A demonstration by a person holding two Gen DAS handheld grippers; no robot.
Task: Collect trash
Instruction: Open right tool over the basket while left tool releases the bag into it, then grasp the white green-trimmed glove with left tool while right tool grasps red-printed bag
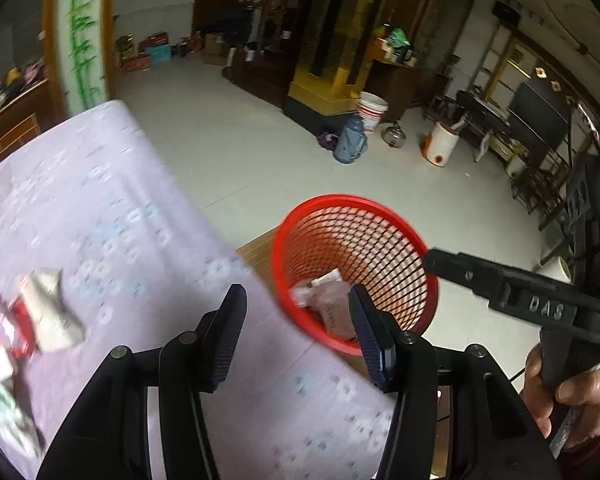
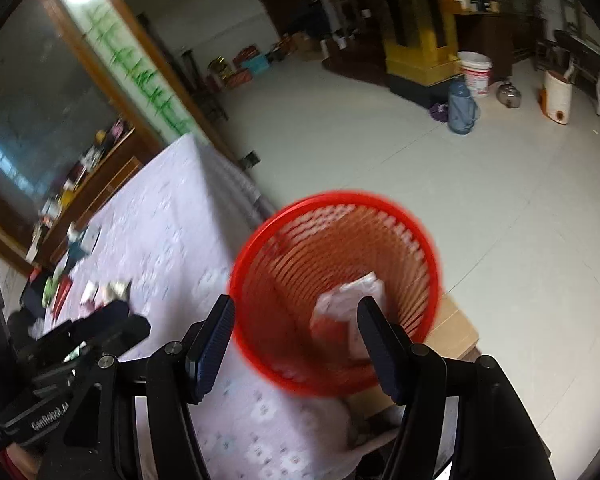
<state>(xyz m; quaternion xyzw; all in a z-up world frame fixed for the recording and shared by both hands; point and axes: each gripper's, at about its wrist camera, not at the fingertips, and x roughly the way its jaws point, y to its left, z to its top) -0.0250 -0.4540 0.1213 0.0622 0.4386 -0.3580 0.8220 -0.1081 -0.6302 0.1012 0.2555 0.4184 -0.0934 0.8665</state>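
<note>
Basically partway: some wrappers already sit in the red basket (image 1: 354,272) beside the desk (image 1: 140,240), more trash (image 1: 48,308) remains on it, both tongs, left (image 1: 296,336) and right (image 2: 296,344), gape empty.

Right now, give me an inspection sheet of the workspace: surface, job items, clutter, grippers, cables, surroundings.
Surface: table under a pale lilac patterned cloth.
Job's things: red mesh basket beside the table edge, wrappers inside; more trash on the cloth at left.
Clutter: small items at the table's far end, blurred.
Grippers: left gripper open, empty; right gripper open, empty, over the basket.
Cables: nothing seen.
Surroundings: tiled floor, white bucket, blue jug, dark furniture.
</note>
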